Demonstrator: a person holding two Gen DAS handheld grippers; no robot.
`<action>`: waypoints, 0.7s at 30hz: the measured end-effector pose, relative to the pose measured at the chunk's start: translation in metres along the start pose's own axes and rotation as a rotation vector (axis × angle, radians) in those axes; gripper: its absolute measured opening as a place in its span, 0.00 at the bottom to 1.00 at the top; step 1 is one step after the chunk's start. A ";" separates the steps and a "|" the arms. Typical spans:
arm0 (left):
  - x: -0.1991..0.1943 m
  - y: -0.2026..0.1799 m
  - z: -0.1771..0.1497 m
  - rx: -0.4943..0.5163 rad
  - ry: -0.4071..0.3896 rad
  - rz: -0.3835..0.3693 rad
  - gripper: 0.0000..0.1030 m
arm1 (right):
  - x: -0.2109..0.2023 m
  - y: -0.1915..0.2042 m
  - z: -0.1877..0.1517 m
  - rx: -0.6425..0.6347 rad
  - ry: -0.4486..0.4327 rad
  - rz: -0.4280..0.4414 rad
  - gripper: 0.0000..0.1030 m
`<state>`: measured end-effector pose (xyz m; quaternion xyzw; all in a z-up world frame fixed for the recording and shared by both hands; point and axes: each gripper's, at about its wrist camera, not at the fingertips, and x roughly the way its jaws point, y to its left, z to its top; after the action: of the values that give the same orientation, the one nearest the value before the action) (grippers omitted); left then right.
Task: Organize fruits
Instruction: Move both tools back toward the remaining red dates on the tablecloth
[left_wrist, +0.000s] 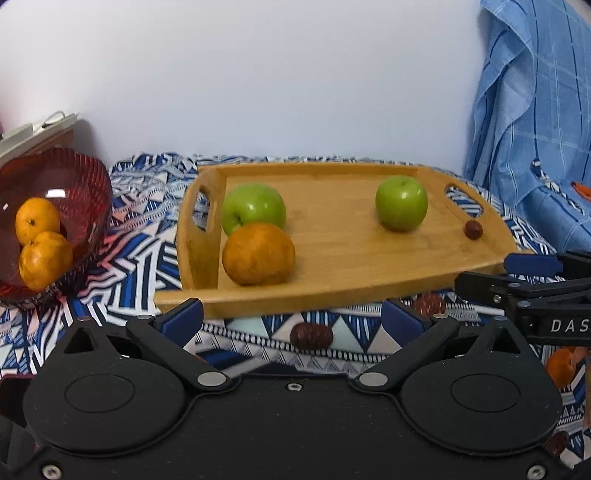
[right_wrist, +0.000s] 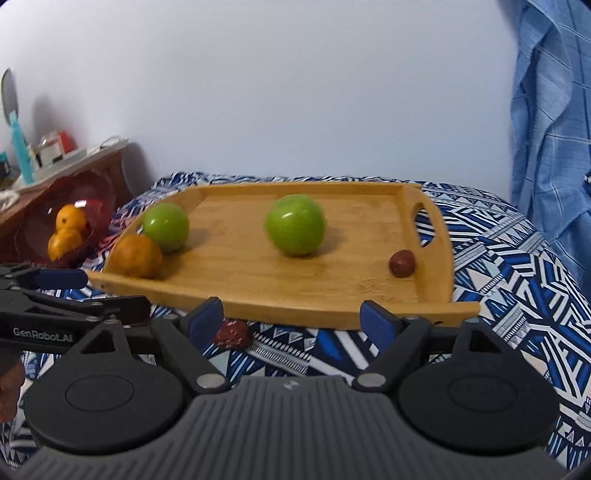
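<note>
On the blue-and-white patterned cloth (left_wrist: 140, 266), both the left gripper (left_wrist: 291, 314) and right gripper (right_wrist: 291, 317) hover wide and empty short of the wooden handled tray (left_wrist: 332, 295), likely sorting its loose orange (left_wrist: 258, 254) toward the red glass bowl (left_wrist: 74, 177) holding two others.

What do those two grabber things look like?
Both are black plastic with two round discs, silver screws and blue finger pads. The left gripper has a smooth black body and white "GenRobot.AI" lettering; the right gripper has a ribbed grey body and white "DAS" letters.
</note>
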<state>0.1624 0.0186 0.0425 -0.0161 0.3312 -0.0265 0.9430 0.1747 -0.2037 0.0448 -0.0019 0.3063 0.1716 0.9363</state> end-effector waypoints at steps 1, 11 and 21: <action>0.001 0.000 -0.001 -0.001 0.006 -0.004 1.00 | 0.001 0.002 -0.001 -0.012 0.003 0.006 0.87; 0.008 0.006 -0.009 -0.025 0.029 0.021 0.99 | 0.005 0.023 -0.008 -0.112 0.031 0.069 0.87; 0.011 0.001 -0.010 0.020 0.025 0.043 0.90 | 0.015 0.025 -0.011 -0.098 0.063 0.087 0.77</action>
<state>0.1641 0.0186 0.0277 0.0007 0.3428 -0.0099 0.9394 0.1717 -0.1762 0.0298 -0.0400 0.3268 0.2267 0.9166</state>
